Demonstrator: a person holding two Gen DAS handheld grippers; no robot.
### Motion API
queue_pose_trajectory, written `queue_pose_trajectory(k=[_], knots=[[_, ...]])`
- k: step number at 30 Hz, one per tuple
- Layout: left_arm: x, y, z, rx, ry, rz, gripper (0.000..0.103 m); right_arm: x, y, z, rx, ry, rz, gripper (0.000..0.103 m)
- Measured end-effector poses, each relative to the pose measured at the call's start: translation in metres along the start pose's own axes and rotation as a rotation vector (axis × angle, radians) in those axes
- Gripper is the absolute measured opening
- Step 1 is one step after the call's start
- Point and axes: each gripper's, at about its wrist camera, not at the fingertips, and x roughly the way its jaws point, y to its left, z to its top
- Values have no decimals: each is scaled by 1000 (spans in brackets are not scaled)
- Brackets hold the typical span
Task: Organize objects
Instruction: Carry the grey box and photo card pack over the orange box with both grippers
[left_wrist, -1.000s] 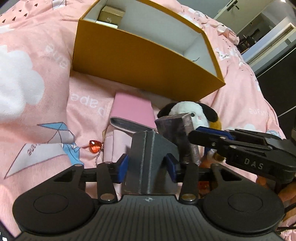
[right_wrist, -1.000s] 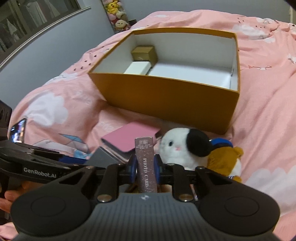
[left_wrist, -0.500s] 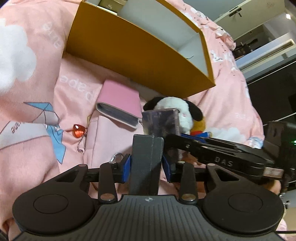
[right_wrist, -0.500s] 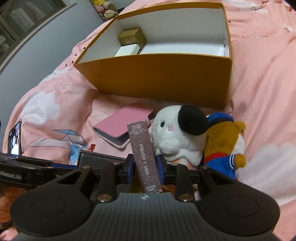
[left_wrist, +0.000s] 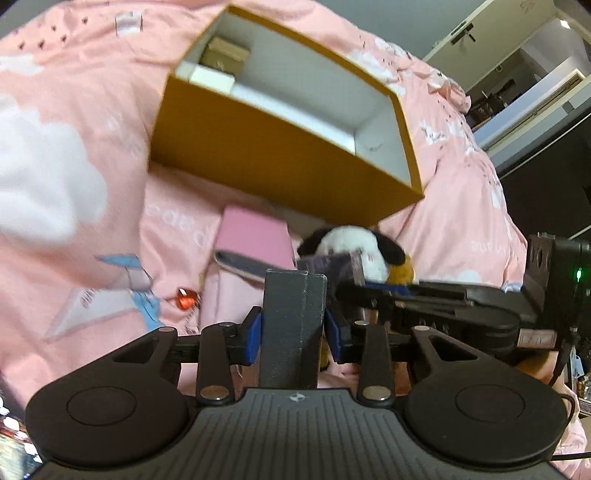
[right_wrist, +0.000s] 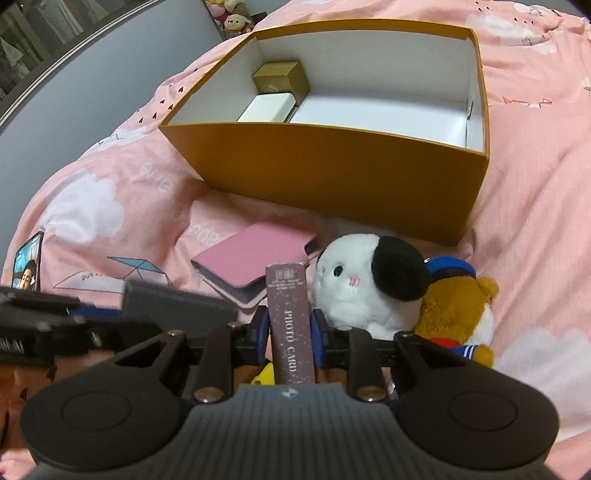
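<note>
My left gripper (left_wrist: 293, 328) is shut on a dark grey box (left_wrist: 293, 325) and holds it above the pink bedspread. My right gripper (right_wrist: 289, 330) is shut on a purple photo card box (right_wrist: 288, 321), held upright. The open orange box (right_wrist: 332, 170) lies ahead on the bed, also in the left wrist view (left_wrist: 280, 155). In its far left corner sit a gold box (right_wrist: 280, 79) and a white box (right_wrist: 267, 109). The right gripper also shows in the left wrist view (left_wrist: 354, 284), and the grey box in the right wrist view (right_wrist: 177, 304).
A pink wallet (right_wrist: 255, 262), a white and black plush (right_wrist: 365, 284) and a brown plush bear (right_wrist: 458, 314) lie in front of the orange box. A red heart charm (left_wrist: 185, 298) lies left of the wallet. A phone (right_wrist: 27, 266) lies at the far left.
Both grippers have lifted and tilted with their boxes still held, so the inside of the orange box shows more. The left wrist view is blurred by motion.
</note>
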Motion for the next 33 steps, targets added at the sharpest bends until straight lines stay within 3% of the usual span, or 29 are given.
queue_pose_trajectory(k=[7, 13, 17, 23, 29, 33], knots=[[-33, -10, 40, 79, -93, -1, 40, -35, 2, 15, -6, -73, 36, 24], [-47, -41, 90, 239, -181, 54, 40, -72, -2, 55, -16, -204, 76, 24], [-35, -53, 127, 281, -203, 67, 40, -87, -4, 88, -41, -297, 53, 24], [34, -41, 172, 256, -88, 94, 40, -69, -28, 135, 28, -336, -10, 24], [105, -7, 186, 195, 67, 113, 40, -21, -55, 149, 104, -237, -25, 24], [126, 9, 187, 152, 129, 57, 40, 8, -65, 146, 134, -175, -22, 24]])
